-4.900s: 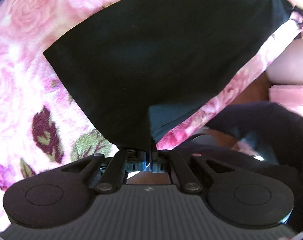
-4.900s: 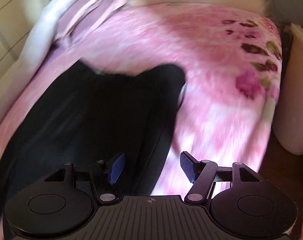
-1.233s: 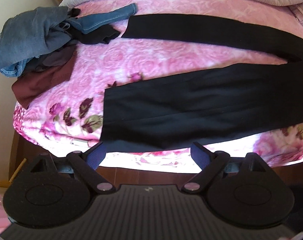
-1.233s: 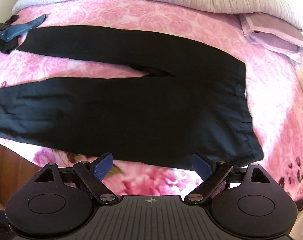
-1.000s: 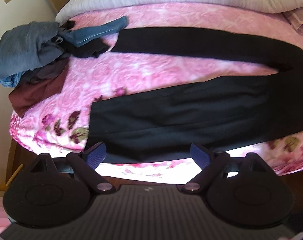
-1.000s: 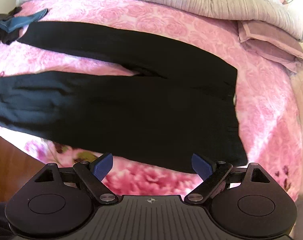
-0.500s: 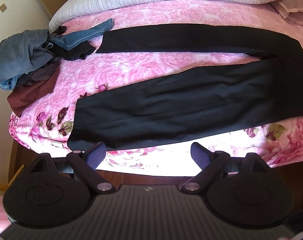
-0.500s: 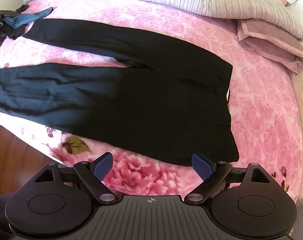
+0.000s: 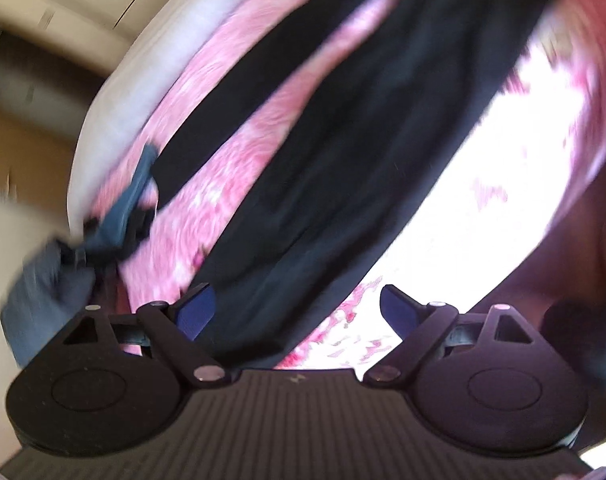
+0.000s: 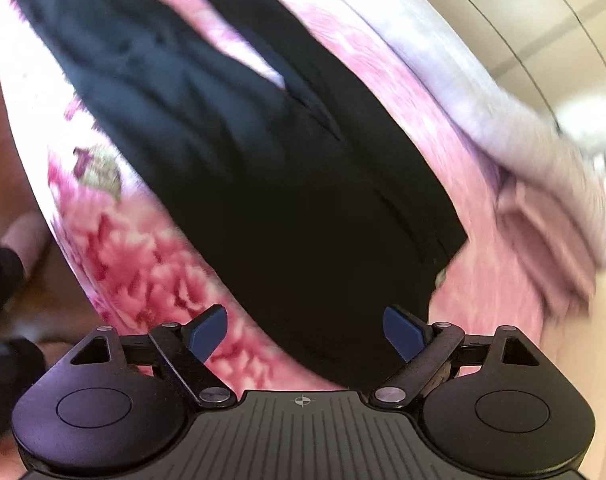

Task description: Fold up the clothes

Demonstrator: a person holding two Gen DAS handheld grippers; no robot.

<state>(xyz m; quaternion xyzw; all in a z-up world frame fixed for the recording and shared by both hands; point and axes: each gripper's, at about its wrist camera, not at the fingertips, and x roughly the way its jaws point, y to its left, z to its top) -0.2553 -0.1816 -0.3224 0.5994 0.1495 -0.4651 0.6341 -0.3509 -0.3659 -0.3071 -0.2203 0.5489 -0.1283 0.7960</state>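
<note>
Two grippers are over the near side of the bed (image 10: 503, 304), and both have their jaws spread wide with nothing between them. The black trousers (image 10: 287, 184) lie flat on the pink rose blanket (image 9: 207, 200), with the two legs opened like a V and a strip of pink showing between them. I think they are spread like this so that one leg can be laid over the other.

The left gripper (image 9: 293, 312) is at the end of the nearer leg, and the cloth of the hem runs down between its blue pads (image 9: 195, 312) without being pinched. The right gripper (image 10: 305, 332) is at the waist end, where the near corner of the waistband passes between its pads. The two ends of the same long edge are thus covered, which is a sensible place to lift the near half evenly. Both views are blurred, so I cannot say if the pads touch the cloth.

At the far left, beside the other leg's hem, a heap of blue and dark clothes (image 9: 103, 240) waits on the blanket. Striped pale bedding (image 10: 443, 80) lies along the far side.
</note>
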